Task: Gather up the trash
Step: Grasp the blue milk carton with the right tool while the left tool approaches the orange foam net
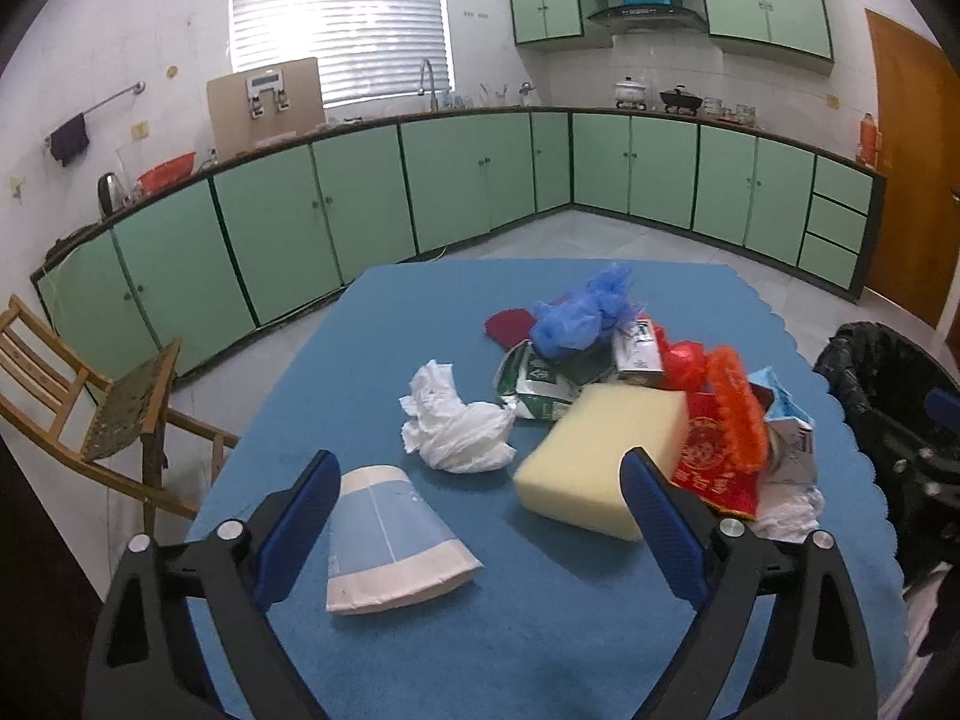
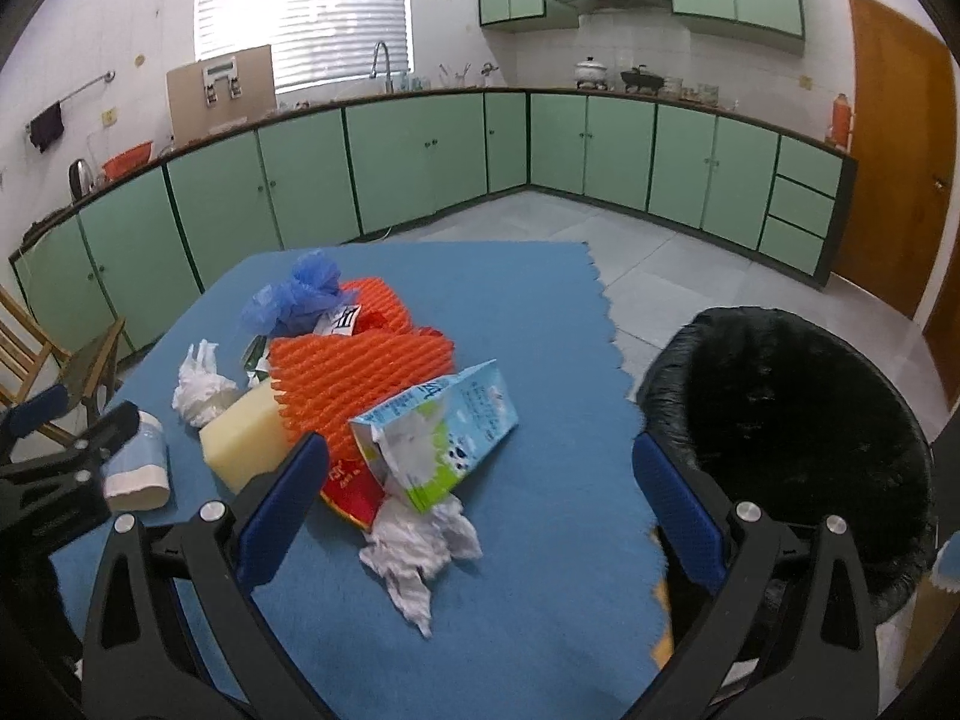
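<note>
Both grippers hang over the near edge of the blue table, tilted down at a heap of rubbish, and neither has anything in it. The left gripper is spread wide; a flattened paper cup lies on the cloth just inside its left finger, untouched as far as I can see. The right gripper is spread just as wide, with a crumpled white tissue lying between and just ahead of its fingers.

The trash is all on the table yet: the cup nearest the left side, a second wad of tissue beside a yellow sponge, then a pile behind them of a milk carton, orange foam netting, a red packet and a blue plastic bag on top. The bin, lined in black, stands off the table's right edge, close to the right gripper.

So this looks like the approach for a first pick, nothing collected so far. I'd guess the left goes for the cup: it needs to drop lower and close across the flattened sides. The right has the tissue in line and the shorter carry to the bin; it must come down almost to the cloth to catch such a soft, low thing.
</note>
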